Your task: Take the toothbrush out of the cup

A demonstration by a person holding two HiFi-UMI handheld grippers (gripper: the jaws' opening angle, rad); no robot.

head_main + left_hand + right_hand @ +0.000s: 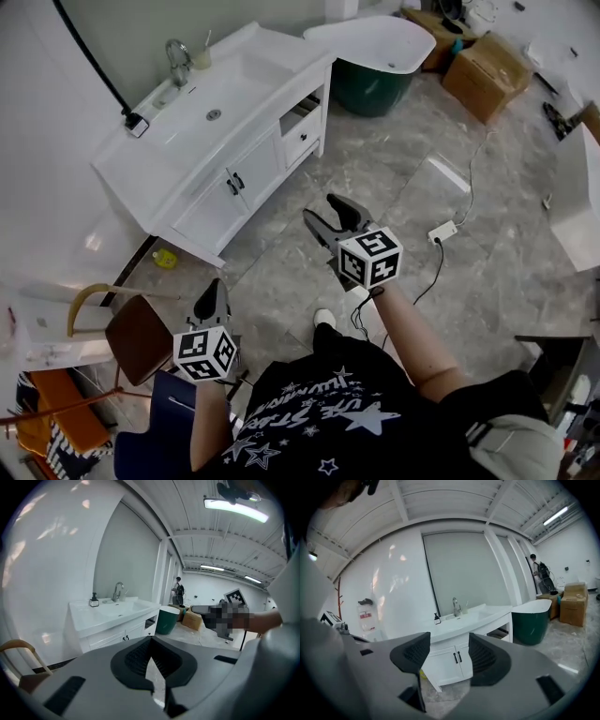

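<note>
Plenty of bare floor (281, 272) between me and the white bench (122, 161). Its front edge runs diagonally, and a chair (139, 336) crowds my left side. The cup (200, 60) sits at the bench's back edge just beside the faucet (176, 54), well apart from both tongs. The toothbrush (207, 39) sticks up out of it, near upright with a slight lean. Left tongs (211, 302) are clenched on nothing, right tongs (335, 218) are spread wide and empty.

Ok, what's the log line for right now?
left gripper: shut, empty | right gripper: open, empty | cup: on vanity, toothbrush inside, untouched
</note>
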